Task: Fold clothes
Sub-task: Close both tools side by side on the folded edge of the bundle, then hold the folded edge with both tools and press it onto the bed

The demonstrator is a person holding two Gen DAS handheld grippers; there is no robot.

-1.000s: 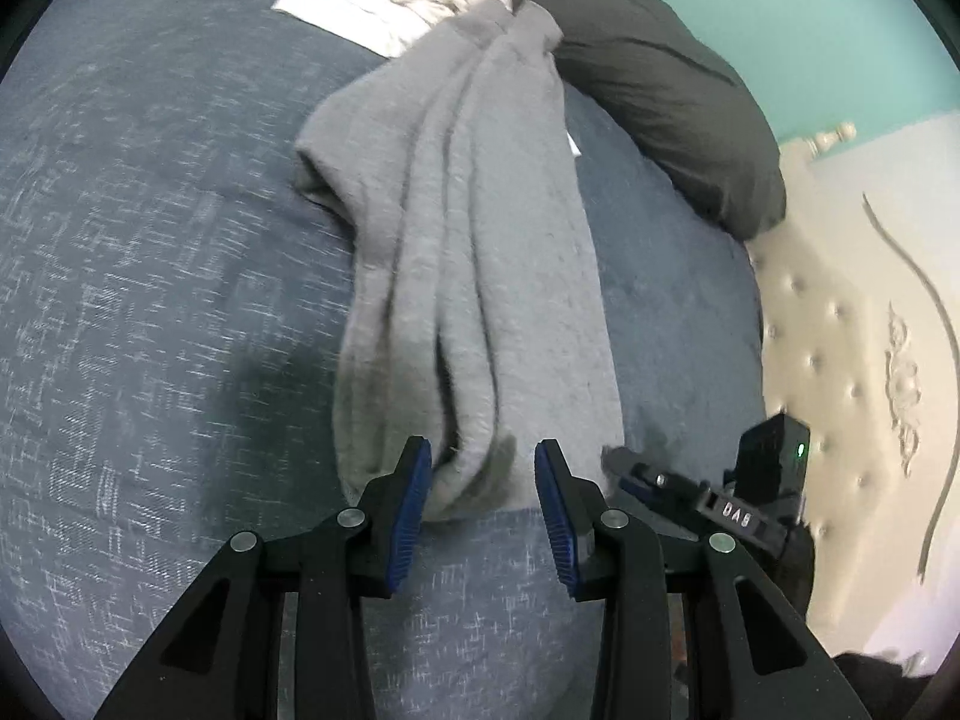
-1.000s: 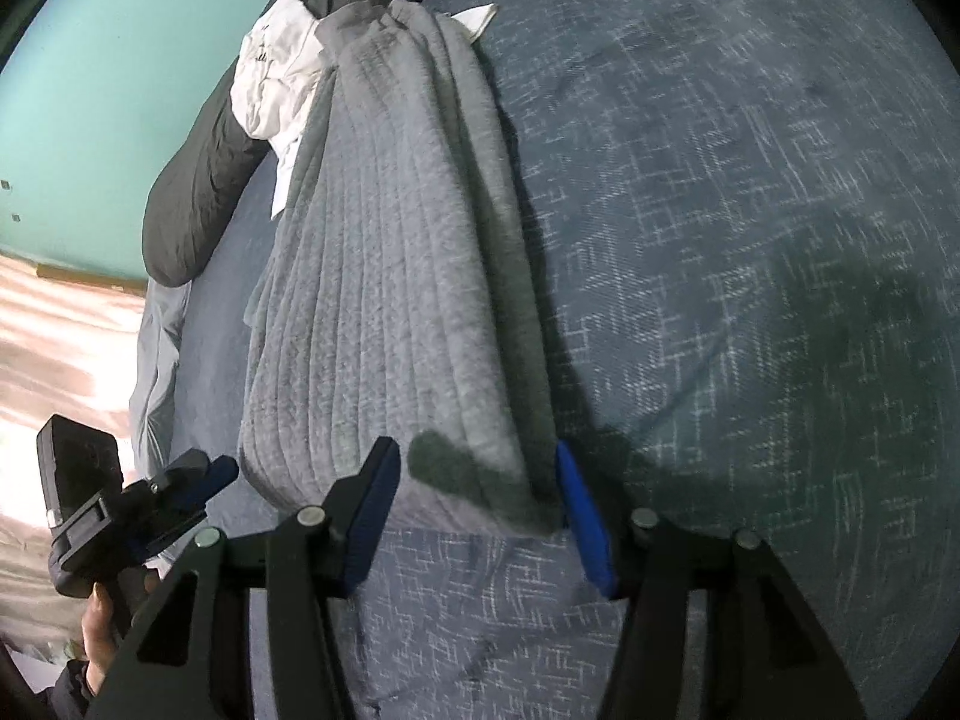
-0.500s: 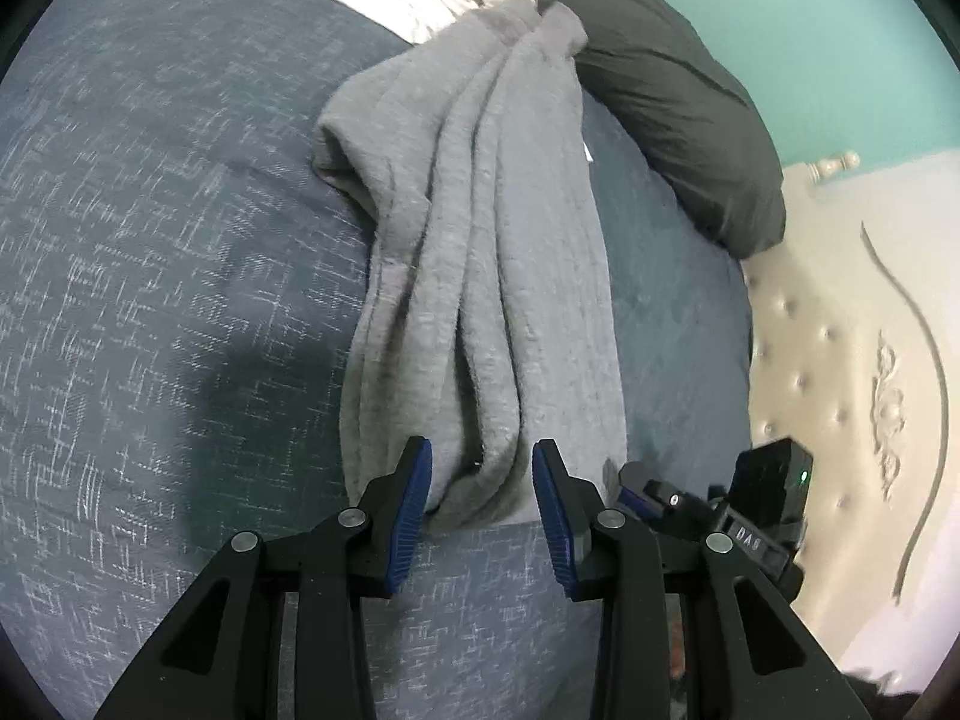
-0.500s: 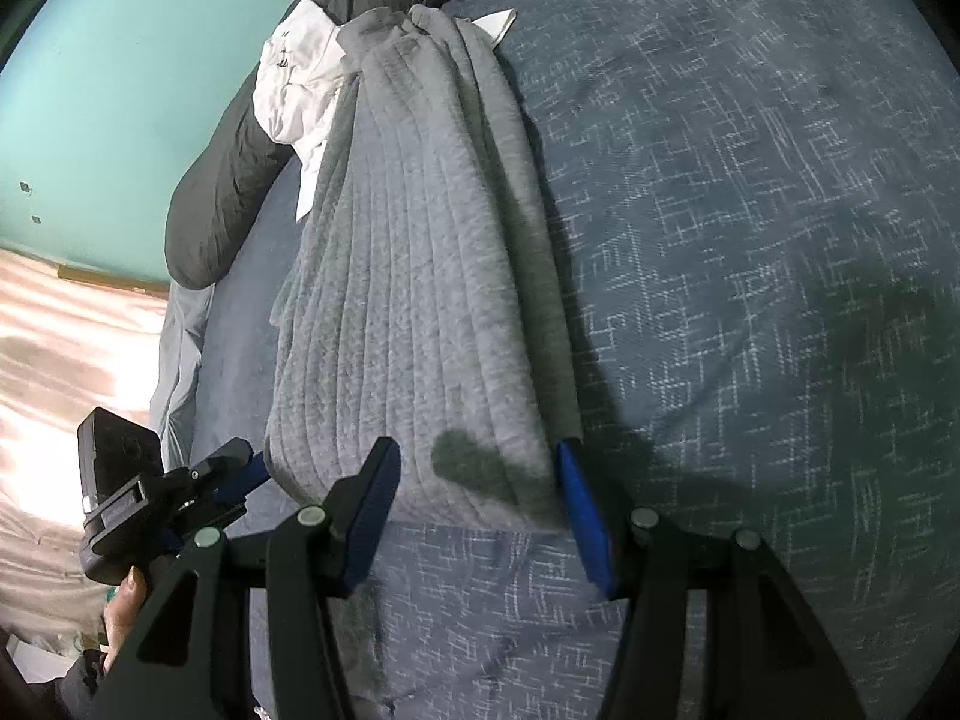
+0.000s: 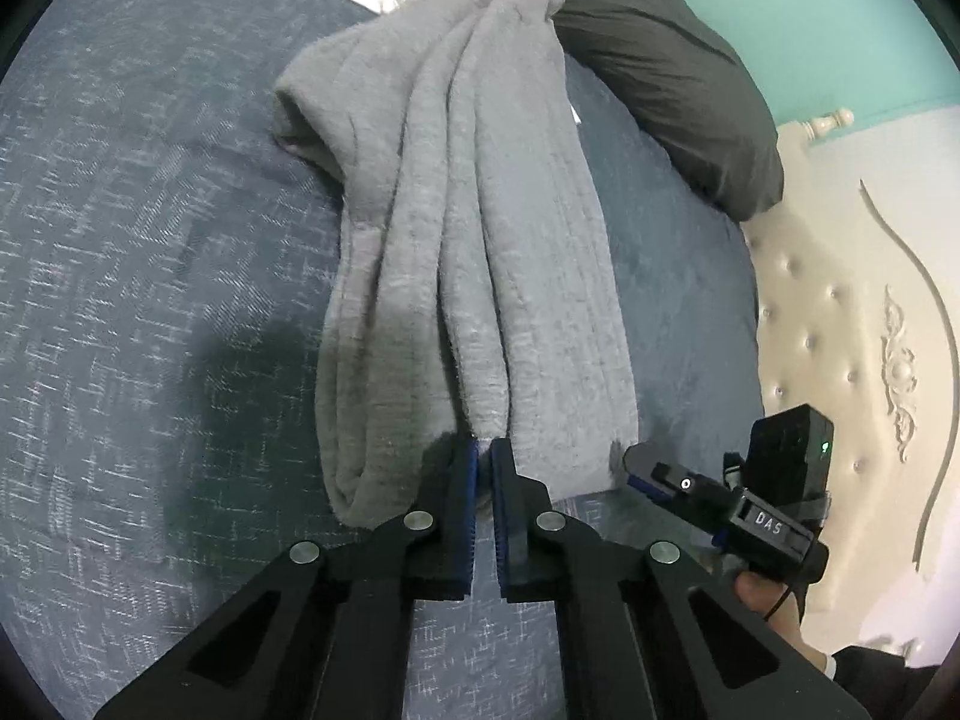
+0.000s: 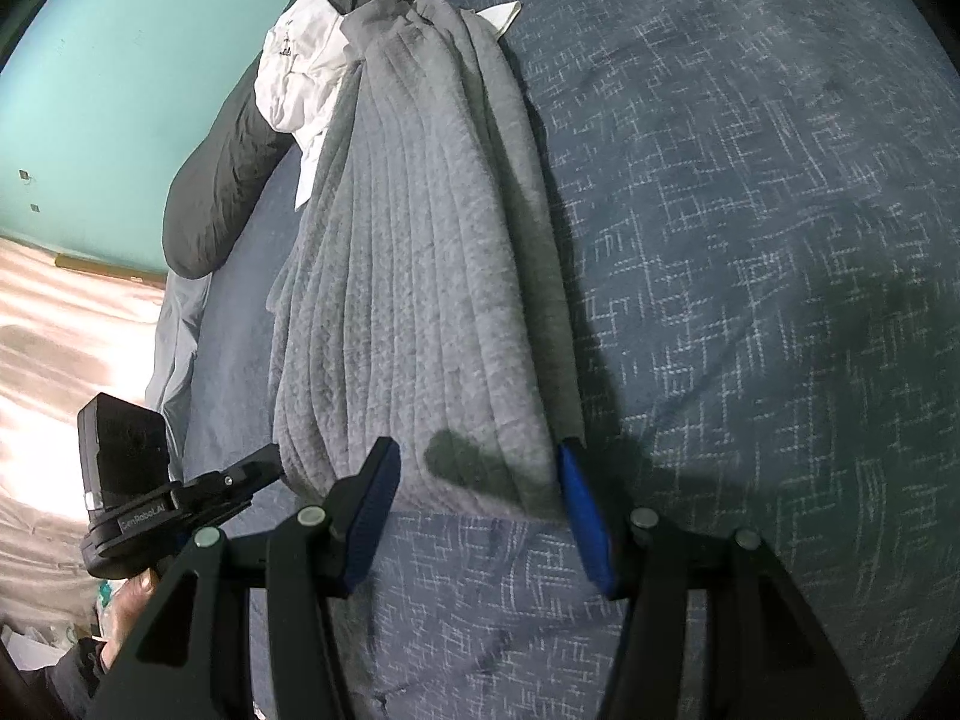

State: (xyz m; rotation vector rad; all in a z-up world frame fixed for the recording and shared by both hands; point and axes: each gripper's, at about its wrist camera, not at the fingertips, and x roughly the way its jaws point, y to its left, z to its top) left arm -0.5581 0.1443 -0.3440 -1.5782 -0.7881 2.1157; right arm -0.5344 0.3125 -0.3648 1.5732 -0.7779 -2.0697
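A long grey fleece garment (image 5: 480, 228), gathered into lengthwise pleats, lies on the dark blue bedspread (image 5: 138, 240), its far end against a white garment (image 6: 300, 66) and a black pillow (image 5: 654, 72). The left claw (image 5: 483, 450) is pinched shut on a fold at the near hem; the right claw (image 6: 474, 468) straddles the same hem, jaws wide, gripping nothing. Judged as the grasp before a fold, the right must close next. Only the left view shows the tufted headboard (image 5: 840, 312).
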